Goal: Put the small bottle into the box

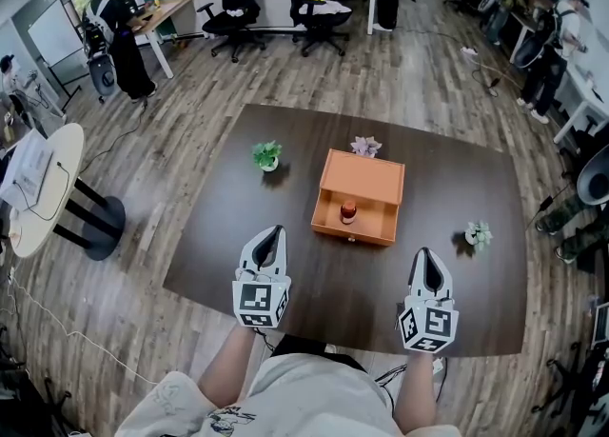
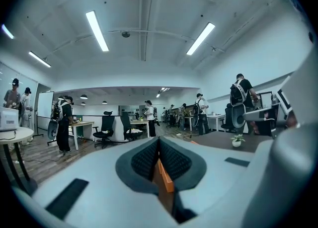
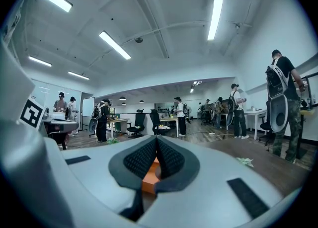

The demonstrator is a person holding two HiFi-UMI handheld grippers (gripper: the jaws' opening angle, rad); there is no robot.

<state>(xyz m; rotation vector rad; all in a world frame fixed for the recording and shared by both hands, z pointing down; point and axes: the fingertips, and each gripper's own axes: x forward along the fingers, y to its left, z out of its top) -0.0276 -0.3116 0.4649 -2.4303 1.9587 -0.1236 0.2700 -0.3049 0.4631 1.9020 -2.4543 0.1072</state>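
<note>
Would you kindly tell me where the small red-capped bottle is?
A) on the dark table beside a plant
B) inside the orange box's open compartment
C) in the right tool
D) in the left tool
B: the head view shows the small red-capped bottle in the open compartment of the orange rectangular box, apart from the shut left tool and right tool.

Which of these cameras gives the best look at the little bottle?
The head view. It looks down into the open orange box, where the bottle stands in the front compartment. Both gripper views look level and catch only an orange sliver of the box; the bottle does not show in them.
</note>
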